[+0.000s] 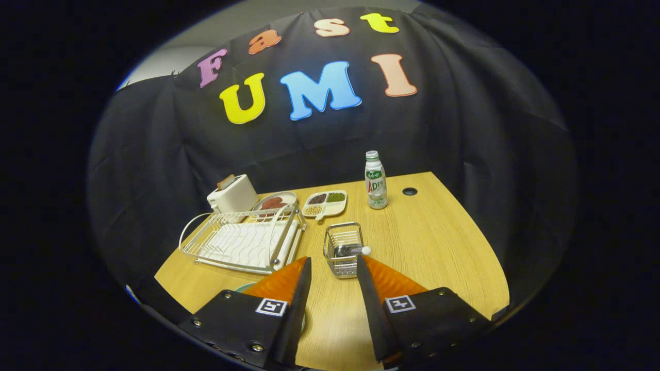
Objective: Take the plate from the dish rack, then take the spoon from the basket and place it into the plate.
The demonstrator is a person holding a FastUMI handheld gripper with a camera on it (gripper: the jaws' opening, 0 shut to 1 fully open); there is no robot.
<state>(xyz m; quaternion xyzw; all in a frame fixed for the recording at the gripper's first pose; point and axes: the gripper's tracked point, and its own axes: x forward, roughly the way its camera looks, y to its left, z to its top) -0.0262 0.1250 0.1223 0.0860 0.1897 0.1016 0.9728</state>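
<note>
On the wooden table [438,232], the basket [344,249] sits just ahead of the wide-open, empty gripper [333,264] (spoon [352,251] lying crosswise inside).

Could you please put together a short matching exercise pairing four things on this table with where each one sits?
Things:
1. spoon
2. bottle
3. toaster
4. dish rack

Places:
A. at the table's far side, near a round hole
B. lying in the wire basket just ahead of the open hand-held gripper
C. beyond the rack, against the cloth wall
D. beside the basket, with nothing standing in it

Pairs: 1-B, 2-A, 3-C, 4-D
</note>
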